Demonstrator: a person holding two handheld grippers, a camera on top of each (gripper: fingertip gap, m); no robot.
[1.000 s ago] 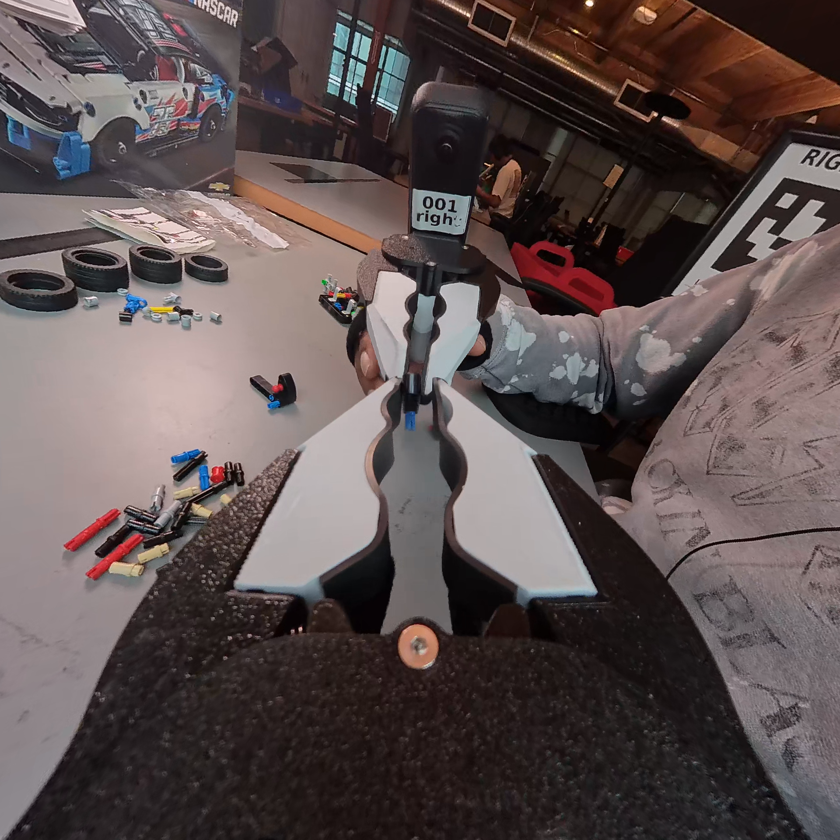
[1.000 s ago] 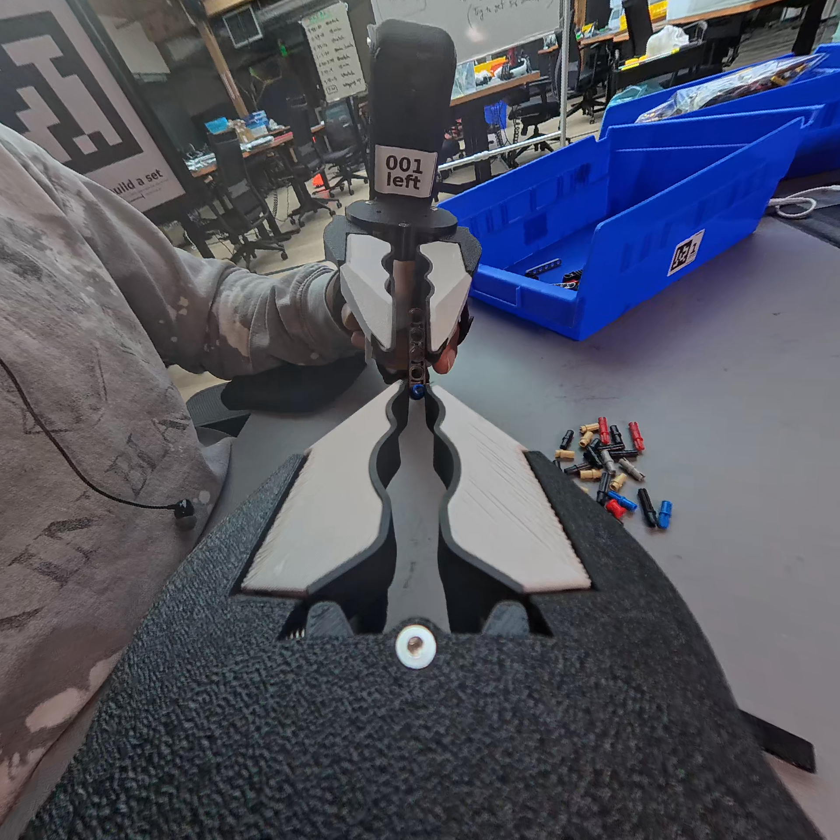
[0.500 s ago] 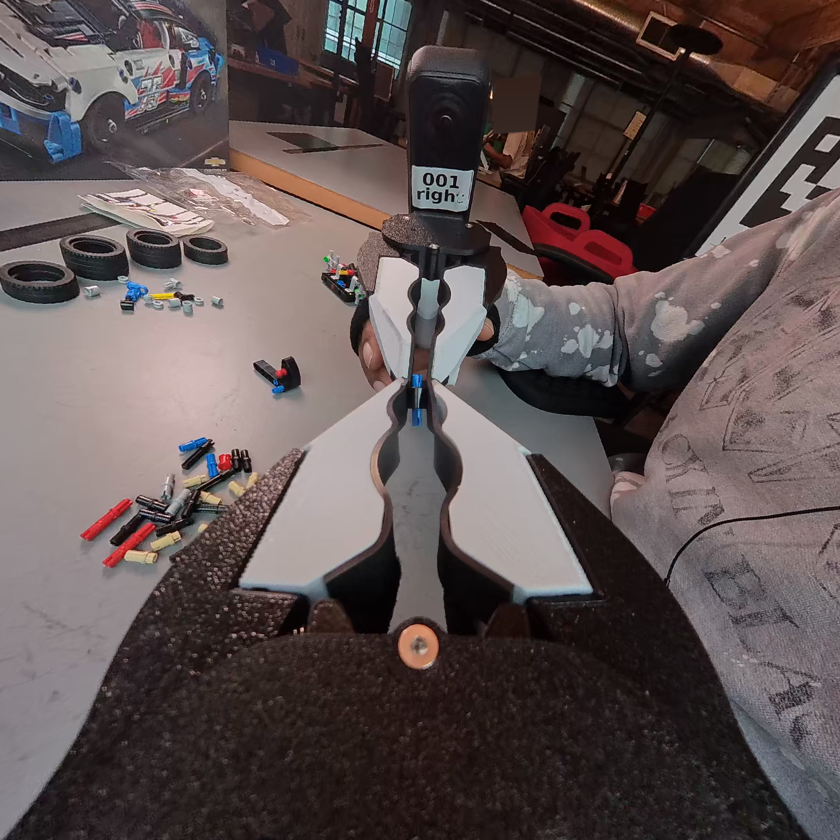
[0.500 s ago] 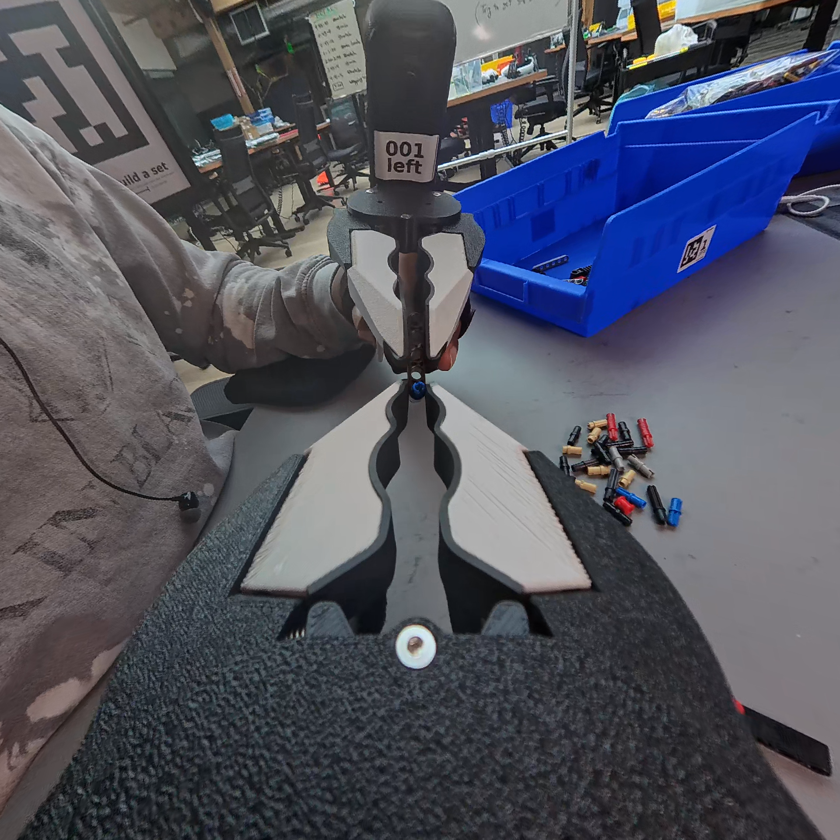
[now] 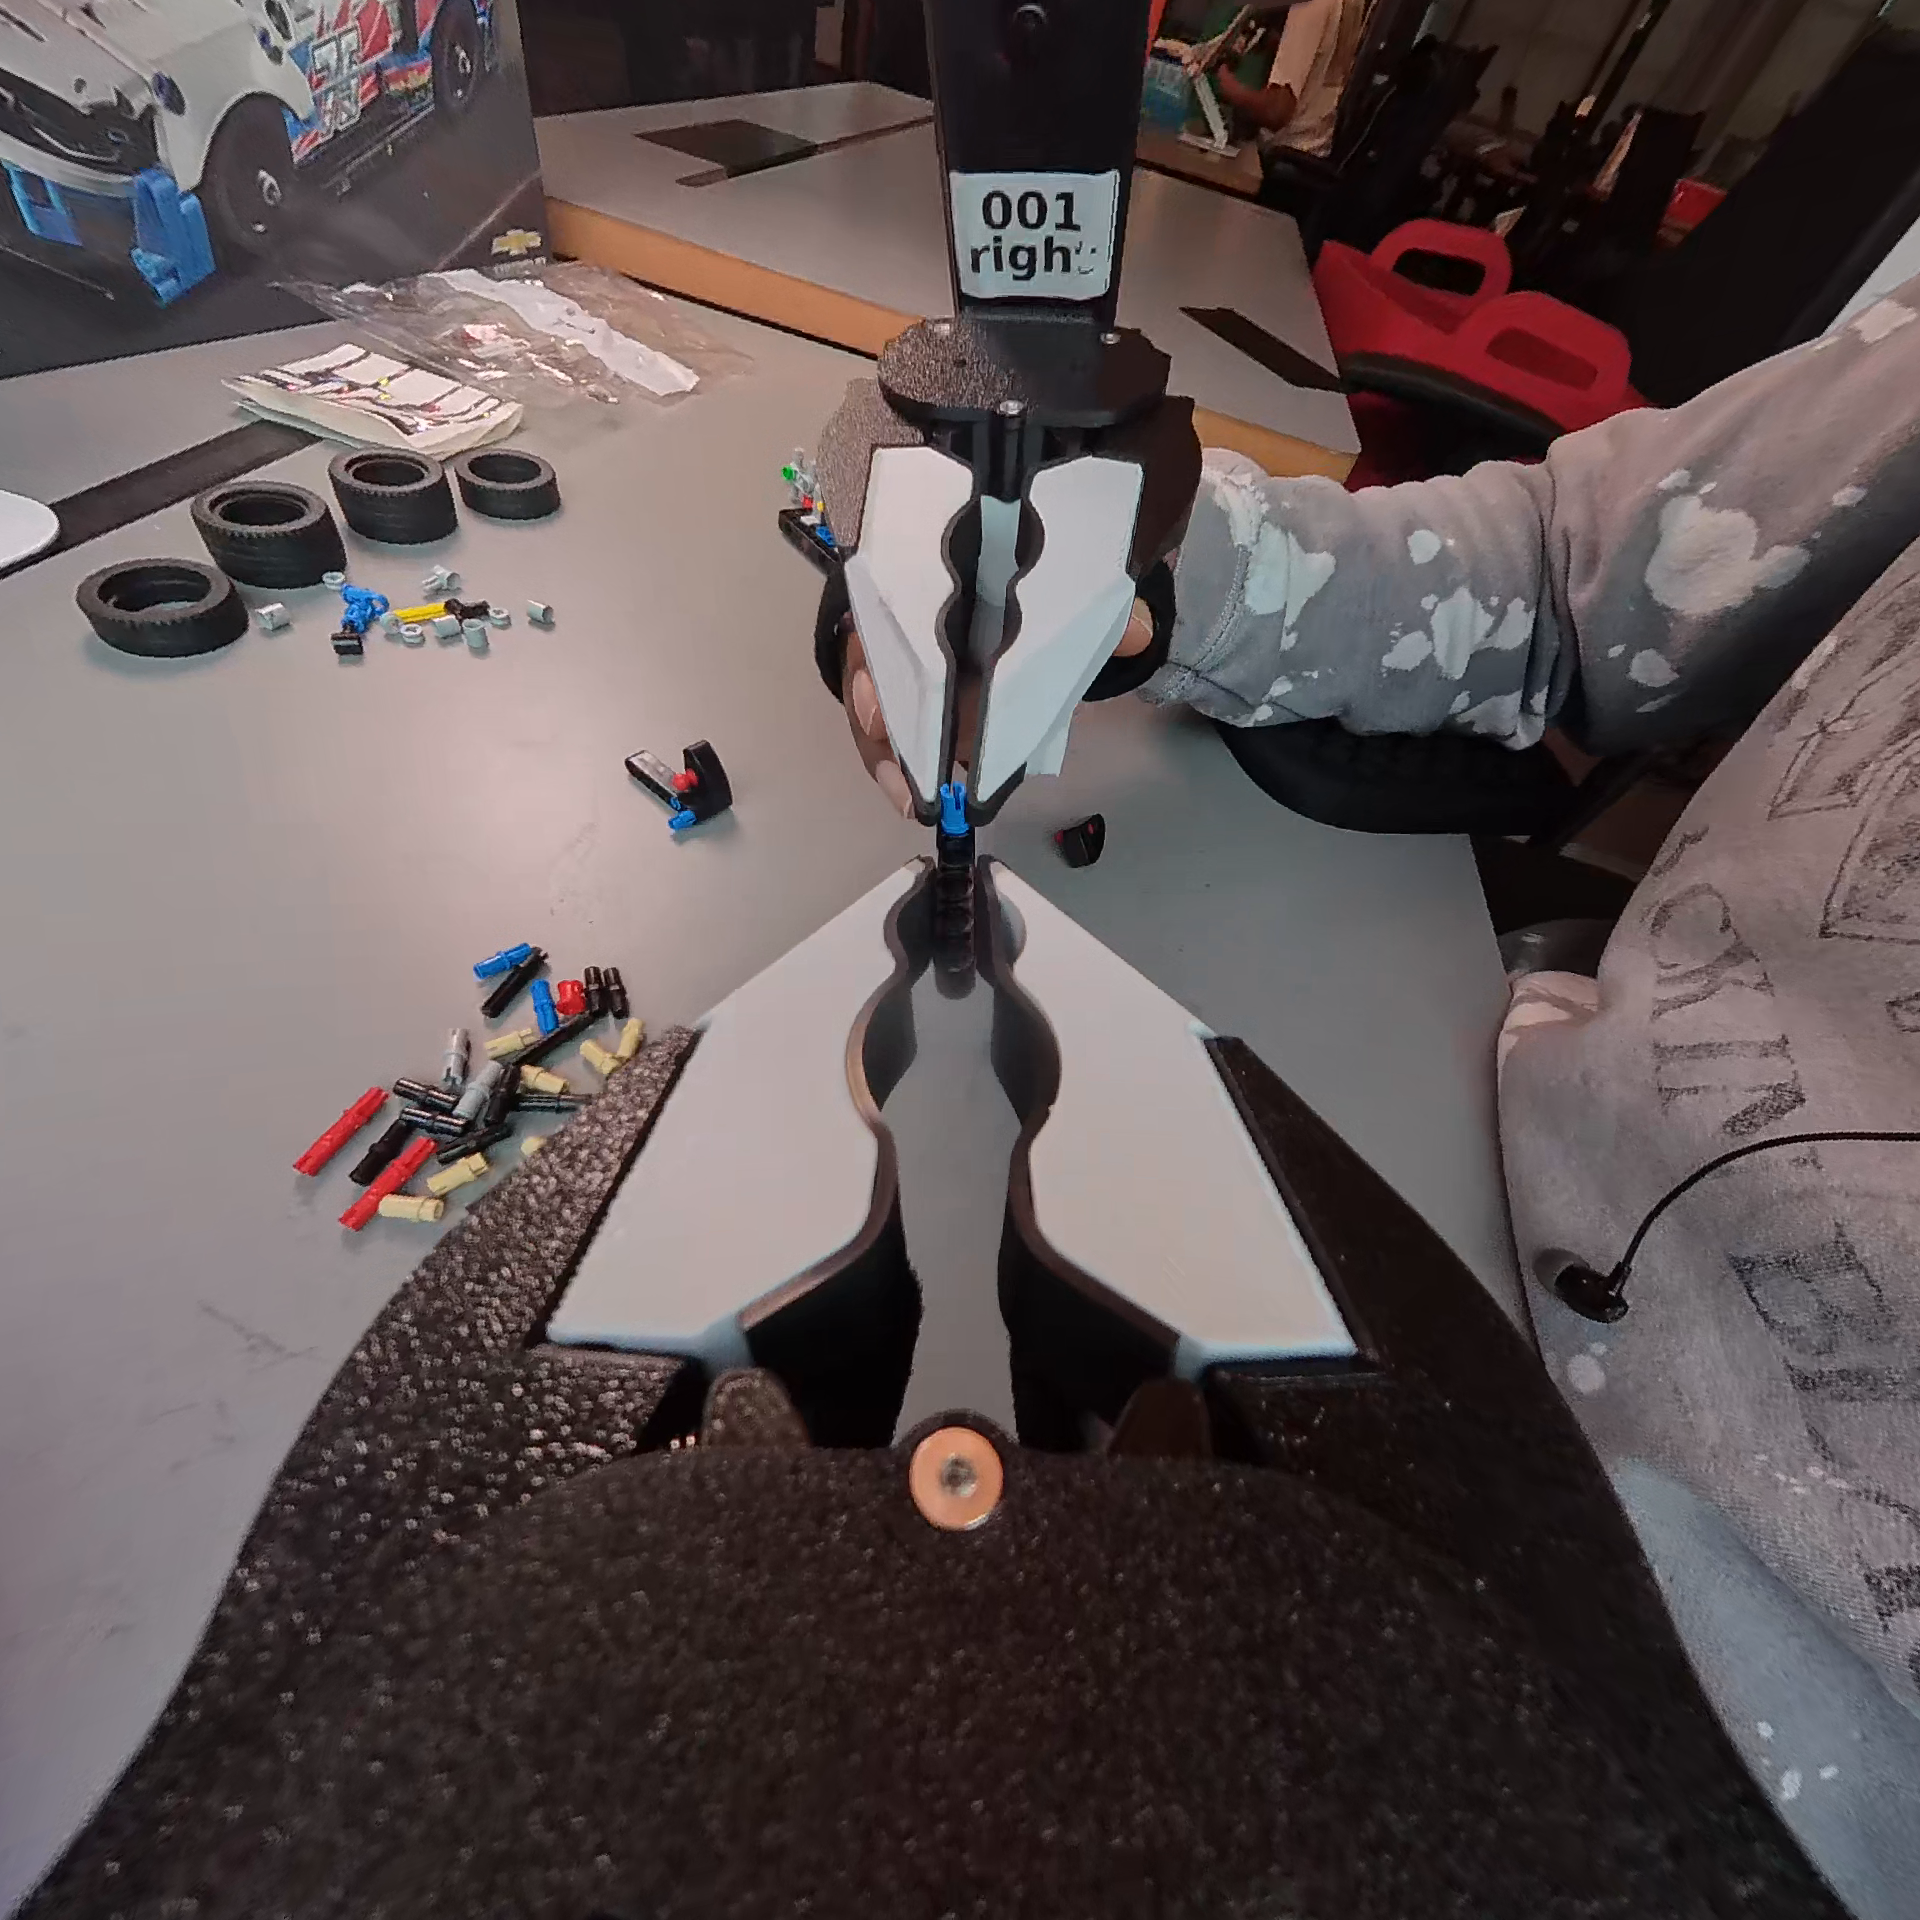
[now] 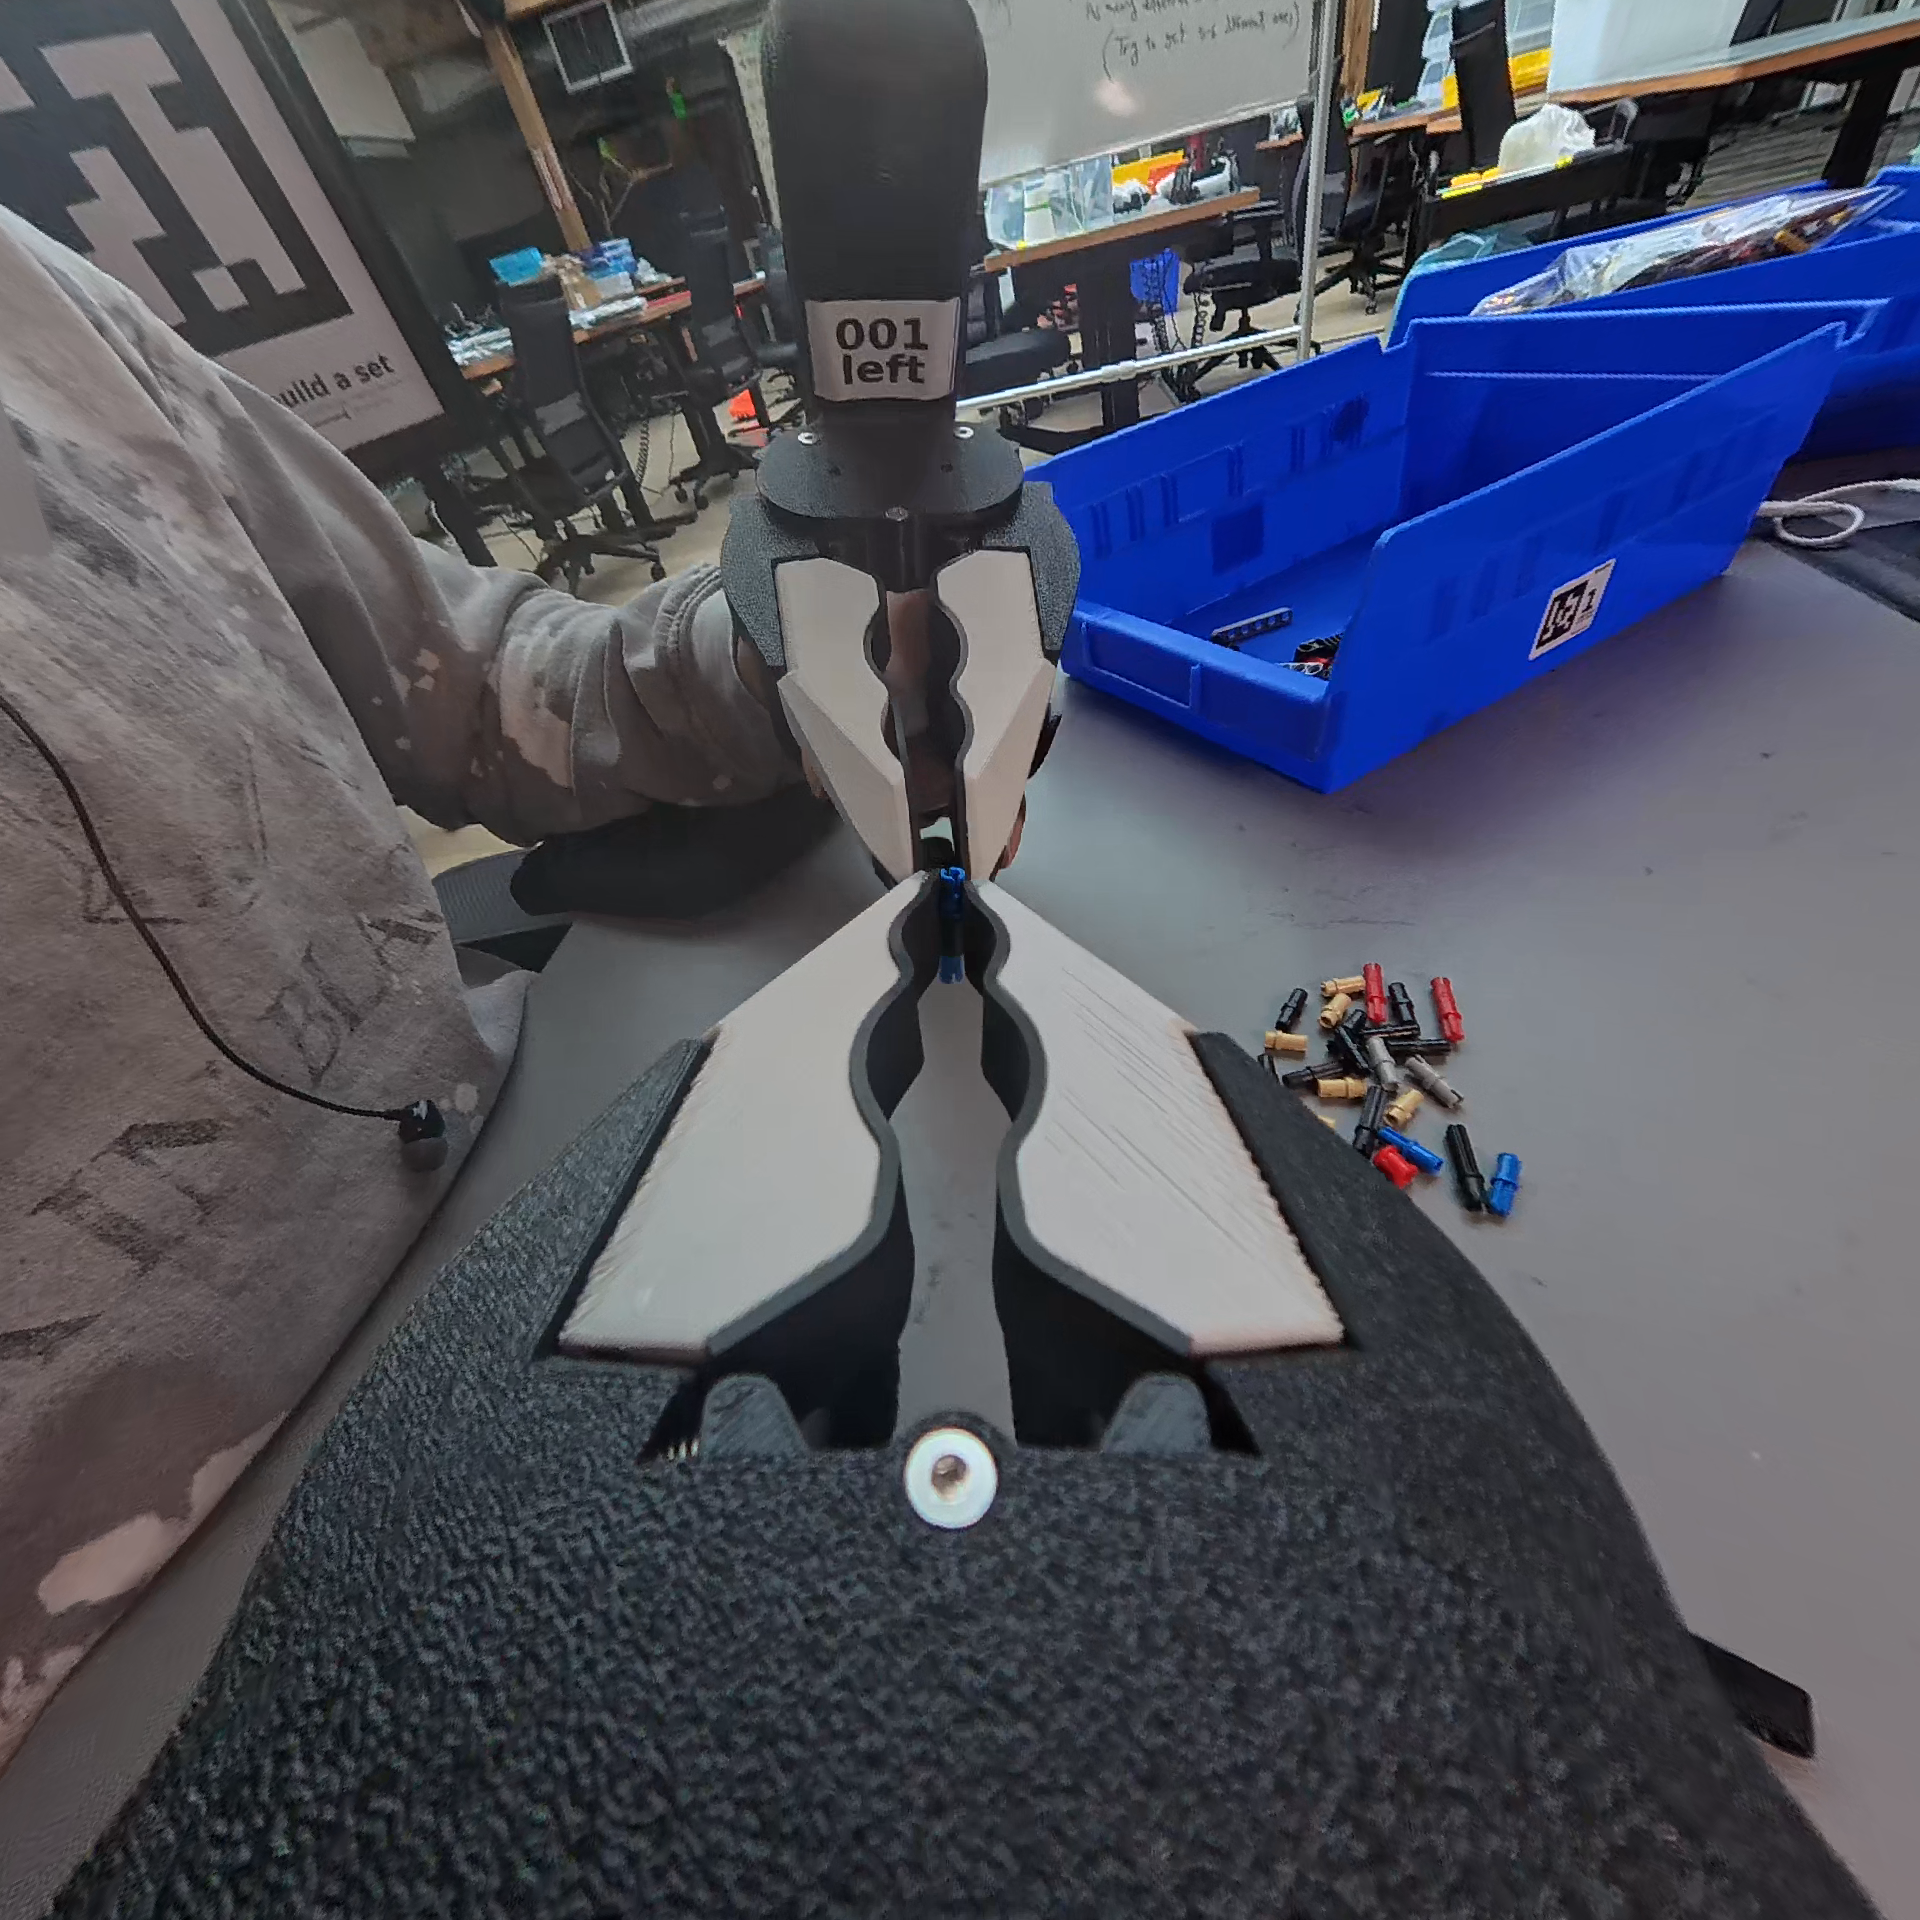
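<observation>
My left gripper [image 5: 951, 873] is shut on a thin black beam with holes [image 5: 954, 925], held lengthwise between its tips. My right gripper [image 5: 951, 805] faces it tip to tip and is shut on a small blue pin [image 5: 950, 821]. The pin meets the beam's outer end. In the right wrist view the right gripper [image 6: 948, 888] pinches the blue pin [image 6: 948, 935], and the left gripper [image 6: 940, 847] stands just beyond it. Both are held a little above the grey table [image 5: 312, 831]. A person's hand in a grey sleeve holds each gripper.
A pile of small coloured pins [image 5: 488, 1081] lies left of my left gripper and also shows in the right wrist view [image 6: 1382, 1070]. Black tyres [image 5: 270, 530], small loose parts [image 5: 416, 613], two black-and-red pieces [image 5: 686, 779], a car-picture box [image 5: 208, 135] and blue bins [image 6: 1455, 540] stand around. My two grippers' fingertips are within a few centimetres of each other.
Both grippers stay shut and tip to tip. The facing gripper looks larger and nearer in each view. The blue pin now shows at the right gripper's tips, against the beam's end.
</observation>
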